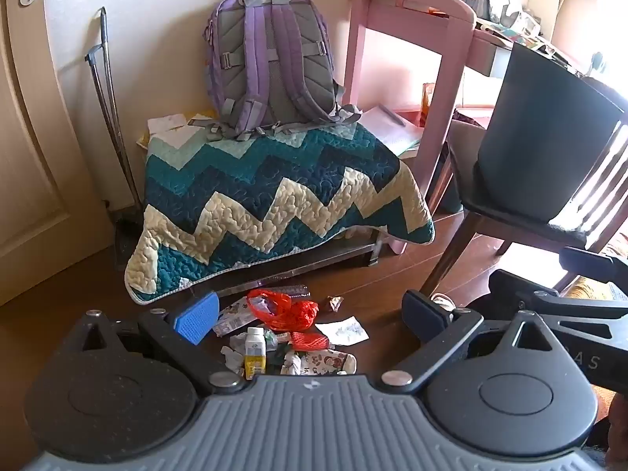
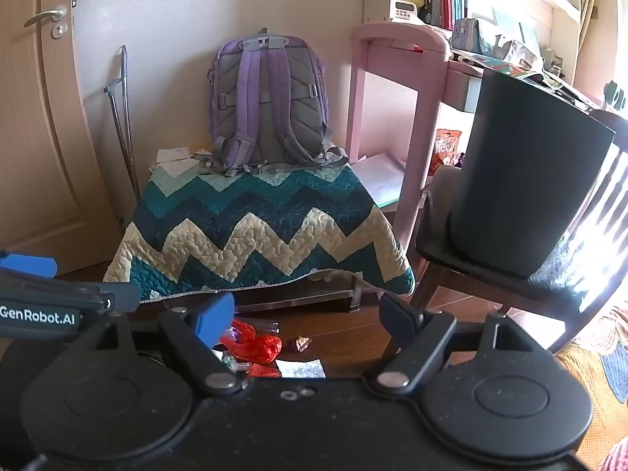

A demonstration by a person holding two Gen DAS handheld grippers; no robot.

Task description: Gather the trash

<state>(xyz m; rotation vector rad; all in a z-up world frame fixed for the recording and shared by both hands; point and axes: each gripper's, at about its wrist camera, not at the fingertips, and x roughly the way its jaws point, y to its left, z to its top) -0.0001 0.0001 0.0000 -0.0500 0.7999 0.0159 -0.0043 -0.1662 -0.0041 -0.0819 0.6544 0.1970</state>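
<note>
Red plastic catches our eye first: a crumpled red bag [image 1: 283, 310] lies on the brown wooden floor [image 1: 376, 286] in the lower middle of the left wrist view, inside a small heap of trash. Just below it we see a white and yellow bottle [image 1: 255, 352] standing upright, a red net [image 1: 310, 340], some crumpled white paper [image 1: 232, 355] and a printed wrapper [image 1: 333, 361]. A white paper sheet [image 1: 342, 329] lies flat to the right of the bag, and a small dark candy wrapper [image 1: 334, 303] is a little apart, higher in the frame.

Our left gripper [image 1: 310, 314] hangs above this heap with its jaws spread wide, and nothing is between them. Our right gripper [image 2: 306, 322] is also wide apart and holds nothing; in its view the red bag [image 2: 255, 345] and the paper sheet [image 2: 300, 369] show in the lower middle.

Behind the trash, a low stand is covered by a zigzag quilt [image 1: 274, 196] in teal, dark blue and cream. A purple backpack [image 1: 271, 62] stands upright on it, against the wall. On the right of the frame a dark bin [image 1: 545, 133] sits on the seat of a wooden chair [image 1: 510, 219], beside a pink desk [image 1: 424, 78].
</note>
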